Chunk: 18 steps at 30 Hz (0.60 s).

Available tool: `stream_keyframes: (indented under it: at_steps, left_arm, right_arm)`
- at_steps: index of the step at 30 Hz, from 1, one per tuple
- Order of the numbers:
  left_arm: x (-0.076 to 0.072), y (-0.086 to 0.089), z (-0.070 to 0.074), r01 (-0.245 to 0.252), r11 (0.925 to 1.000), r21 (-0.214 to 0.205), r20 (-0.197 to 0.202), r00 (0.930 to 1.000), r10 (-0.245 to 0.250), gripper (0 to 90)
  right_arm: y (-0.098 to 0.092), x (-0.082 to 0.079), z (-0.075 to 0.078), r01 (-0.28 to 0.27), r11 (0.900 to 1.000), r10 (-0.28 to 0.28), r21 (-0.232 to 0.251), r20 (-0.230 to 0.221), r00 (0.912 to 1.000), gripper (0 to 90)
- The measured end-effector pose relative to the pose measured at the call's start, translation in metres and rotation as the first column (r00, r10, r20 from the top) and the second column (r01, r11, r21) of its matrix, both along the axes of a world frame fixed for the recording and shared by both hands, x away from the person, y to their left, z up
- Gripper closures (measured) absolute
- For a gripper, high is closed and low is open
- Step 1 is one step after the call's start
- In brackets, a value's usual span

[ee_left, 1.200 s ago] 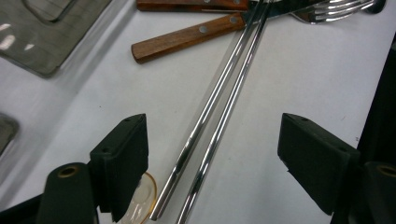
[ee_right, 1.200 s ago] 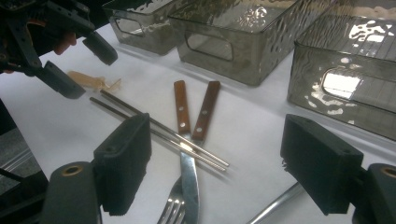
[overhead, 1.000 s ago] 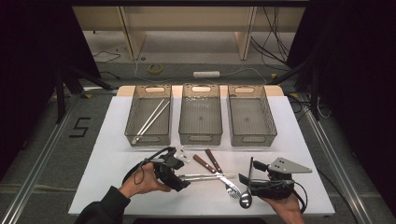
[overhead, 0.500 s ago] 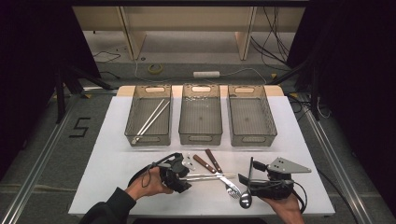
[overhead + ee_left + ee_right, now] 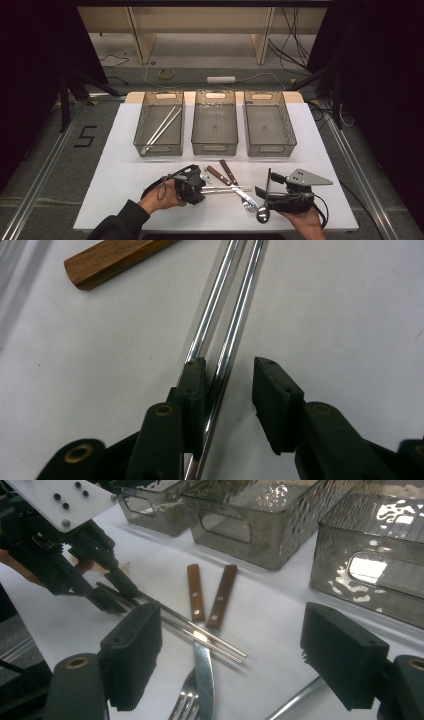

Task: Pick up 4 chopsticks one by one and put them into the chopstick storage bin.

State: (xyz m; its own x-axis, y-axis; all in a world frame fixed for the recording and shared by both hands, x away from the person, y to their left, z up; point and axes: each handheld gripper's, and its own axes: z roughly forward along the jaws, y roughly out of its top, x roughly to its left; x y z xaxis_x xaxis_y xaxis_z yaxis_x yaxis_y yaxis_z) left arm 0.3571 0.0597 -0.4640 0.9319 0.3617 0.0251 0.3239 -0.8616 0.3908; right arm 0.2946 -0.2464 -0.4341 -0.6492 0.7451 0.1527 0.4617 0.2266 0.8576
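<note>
Two black pads of the right hand-held gripper (image 5: 240,675) standing wide apart at six o'clock. Between them, a fork (image 5: 185,707) and two wooden-handled knives (image 5: 196,600). At nine o'clock, the left hand-held gripper (image 5: 107,597) over metal chopsticks (image 5: 200,640). Three bins (image 5: 260,527) at twelve.

We see shiny silver metal chopsticks (image 5: 235,315), brown wooden knife handles (image 5: 196,595), three smoky grey rippled translucent bins (image 5: 215,125), black gripper jaws, and a white table (image 5: 310,150).
</note>
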Motion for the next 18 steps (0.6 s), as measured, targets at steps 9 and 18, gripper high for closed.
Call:
stream_keyframes:
  at_steps: [9,18]
  left_arm:
    - [0.0001,-0.0027,-0.0002,0.025,0.9996,0.013,-0.016,0.9995,-0.025,72.8]
    - [-0.0022,-0.0085,0.0015,0.062,0.9962,0.060,-0.007,0.9981,-0.062,77.6]
  right_arm:
    - [0.0001,0.0002,-0.0002,0.001,1.0000,-0.001,-0.001,-0.002,1.0000,25.7]
    - [-0.0002,0.0004,-0.0004,0.003,1.0000,-0.003,-0.002,-0.003,1.0000,25.7]
